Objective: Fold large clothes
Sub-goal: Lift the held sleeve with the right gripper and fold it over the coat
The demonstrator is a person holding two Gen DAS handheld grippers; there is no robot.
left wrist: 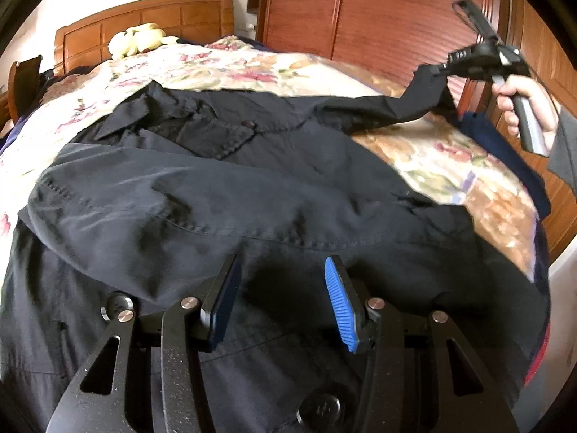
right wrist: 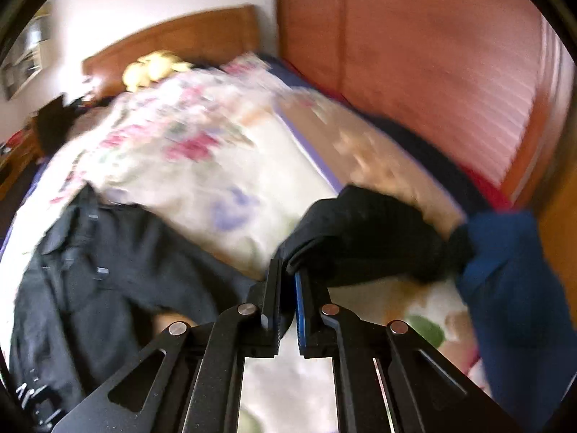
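A large black jacket (left wrist: 252, 187) lies spread on the bed, collar toward the headboard. My left gripper (left wrist: 283, 263) hovers just over its lower half, open, with nothing between the blue pads. In the left wrist view, at the upper right, my right gripper (left wrist: 441, 68) is lifted off the bed, held by a hand (left wrist: 519, 101). It is shut on the end of the jacket's sleeve (left wrist: 414, 97), which stretches up from the body. The blurred right wrist view shows the right gripper (right wrist: 288, 267) with its jaws together on the bunched black sleeve (right wrist: 360, 227); the jacket body (right wrist: 108, 270) lies lower left.
A floral quilt (left wrist: 252, 65) covers the bed. A yellow plush toy (left wrist: 140, 38) sits by the wooden headboard (left wrist: 144, 18). A wooden wardrobe (left wrist: 378, 11) stands close along the bed's right side. Blue cloth (right wrist: 512, 270) lies at the bed's right edge.
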